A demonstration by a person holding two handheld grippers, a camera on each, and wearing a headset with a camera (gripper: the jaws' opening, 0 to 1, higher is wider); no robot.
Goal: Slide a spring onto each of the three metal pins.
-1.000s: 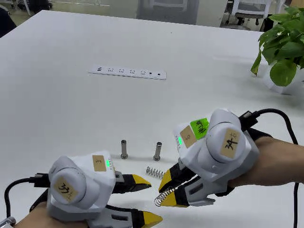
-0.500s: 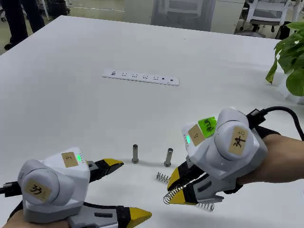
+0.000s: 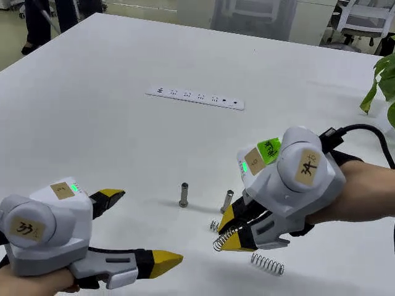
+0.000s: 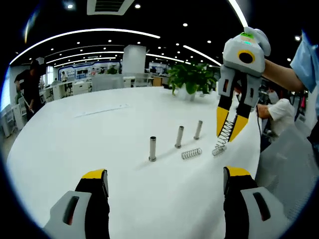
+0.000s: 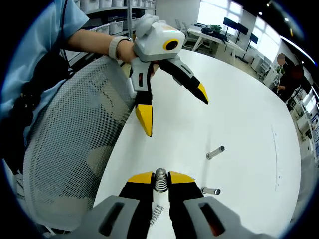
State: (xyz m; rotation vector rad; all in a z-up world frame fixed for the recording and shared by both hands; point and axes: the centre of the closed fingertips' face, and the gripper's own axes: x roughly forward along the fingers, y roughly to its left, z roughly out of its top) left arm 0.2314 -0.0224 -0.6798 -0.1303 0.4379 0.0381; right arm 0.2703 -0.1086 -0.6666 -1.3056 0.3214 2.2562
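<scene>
On the white surface (image 3: 123, 142), three metal pins (image 4: 179, 136) stand upright. My right hand-held gripper (image 3: 228, 232) clamps one spring (image 3: 221, 239), axis tilted, nearest pin (image 3: 227, 201) just beyond its tips. My left hand-held gripper (image 3: 145, 226) gapes wide, empty.

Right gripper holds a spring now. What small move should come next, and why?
Probably carry the spring above the nearest pin and line it up over the pin's top. The right gripper is shut on the spring, and that pin stands upright and bare just beside it.
</scene>
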